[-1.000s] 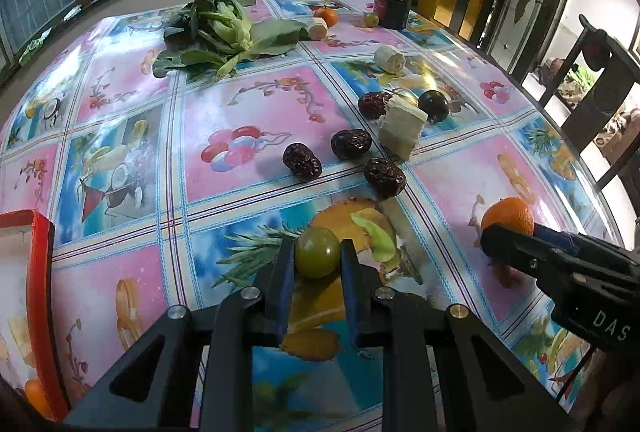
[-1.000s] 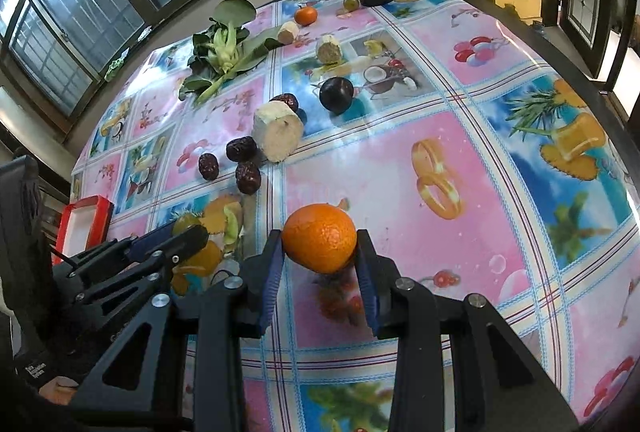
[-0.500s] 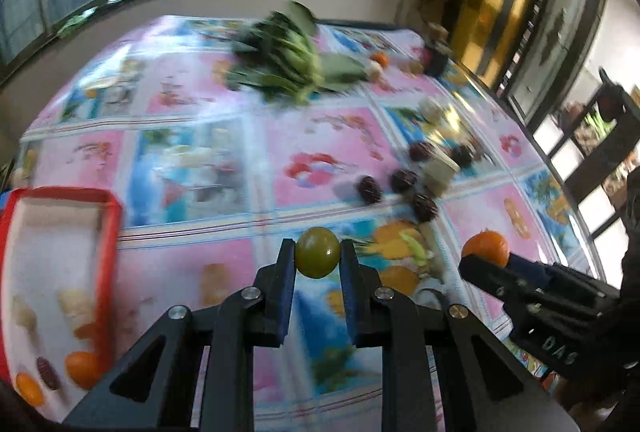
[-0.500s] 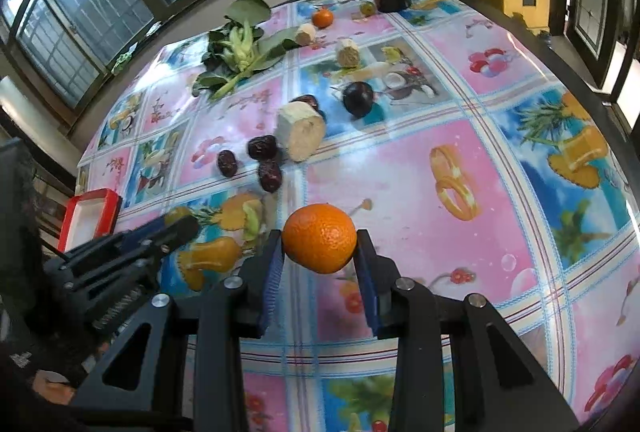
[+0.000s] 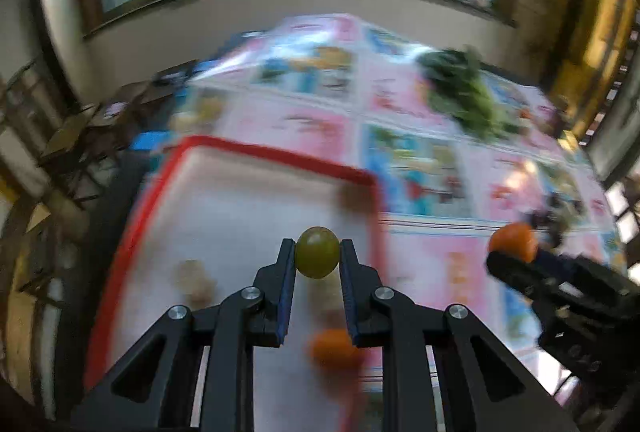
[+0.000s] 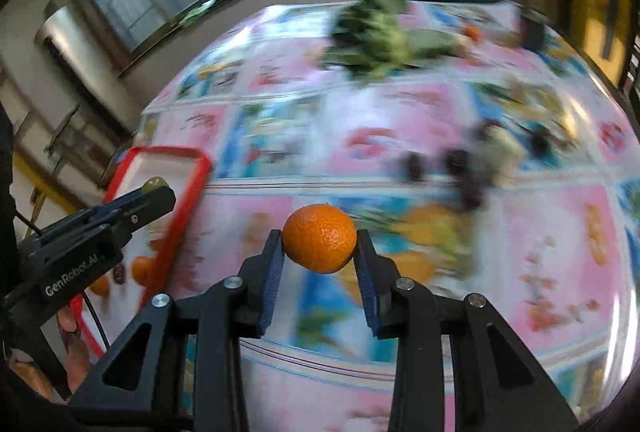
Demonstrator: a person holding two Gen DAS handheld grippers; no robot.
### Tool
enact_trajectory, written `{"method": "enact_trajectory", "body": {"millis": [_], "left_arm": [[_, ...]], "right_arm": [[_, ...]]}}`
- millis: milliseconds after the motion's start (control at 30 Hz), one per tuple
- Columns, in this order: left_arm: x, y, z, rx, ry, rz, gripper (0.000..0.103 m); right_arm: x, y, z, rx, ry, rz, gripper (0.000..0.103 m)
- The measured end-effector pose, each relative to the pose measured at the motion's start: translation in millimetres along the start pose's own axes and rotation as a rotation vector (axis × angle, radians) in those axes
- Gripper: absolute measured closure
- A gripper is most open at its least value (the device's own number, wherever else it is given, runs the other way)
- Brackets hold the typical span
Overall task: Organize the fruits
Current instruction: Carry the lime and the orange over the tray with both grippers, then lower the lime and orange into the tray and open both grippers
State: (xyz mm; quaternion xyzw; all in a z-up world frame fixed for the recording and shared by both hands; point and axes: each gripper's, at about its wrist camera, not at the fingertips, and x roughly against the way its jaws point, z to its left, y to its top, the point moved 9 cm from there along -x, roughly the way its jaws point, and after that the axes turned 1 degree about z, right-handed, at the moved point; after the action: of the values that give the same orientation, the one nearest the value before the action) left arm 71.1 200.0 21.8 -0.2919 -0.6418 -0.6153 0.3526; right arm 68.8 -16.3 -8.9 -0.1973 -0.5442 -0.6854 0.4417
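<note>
My left gripper [image 5: 317,254] is shut on a small green round fruit [image 5: 317,252] and hangs over the red-rimmed white tray [image 5: 280,152]. Blurred in that tray lie an orange fruit [image 5: 332,348] and a pale piece [image 5: 192,276]. My right gripper [image 6: 319,246] is shut on an orange [image 6: 319,243] above the flowered tablecloth, to the right of the tray [image 6: 188,200]. In the left wrist view the right gripper [image 5: 516,256] with its orange [image 5: 513,243] shows at the right. In the right wrist view the left gripper [image 6: 154,192] reaches over the tray.
Leafy greens [image 6: 380,32] lie at the far side of the table. Dark dates [image 6: 460,164], a pale chunk [image 6: 496,152] and a dark round fruit [image 6: 540,144] sit blurred at mid-right. A small orange fruit [image 6: 473,31] and a dark jar [image 6: 532,28] stand far back. Chairs [image 5: 92,128] crowd the left.
Both grippers swung left and rose, each keeping its fruit. The left one has come from over the cloth to above the tray; the right one has followed toward the tray's edge.
</note>
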Motion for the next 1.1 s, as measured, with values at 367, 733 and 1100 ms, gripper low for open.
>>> {"method": "enact_trajectory", "body": {"millis": [367,733,1100], "left_arm": [[-36.7,-2.0,82.5,0.092,0.109,0.057,0.083],[-66.7,-6.4,84.5,0.1,0.109,0.11,0.082],[-72.3,-7.9,84.7,0.107,0.116,0.114,0.079]], "right_arm": [[-62.8,36.0,141.8,0.205,0.109,0.05,0.066],[-128.2,29.5,170.5,0.265,0.074,0.161,0.066],[-145.2,27.1,165.2,0.259,0.06,0.193,0.066]]}}
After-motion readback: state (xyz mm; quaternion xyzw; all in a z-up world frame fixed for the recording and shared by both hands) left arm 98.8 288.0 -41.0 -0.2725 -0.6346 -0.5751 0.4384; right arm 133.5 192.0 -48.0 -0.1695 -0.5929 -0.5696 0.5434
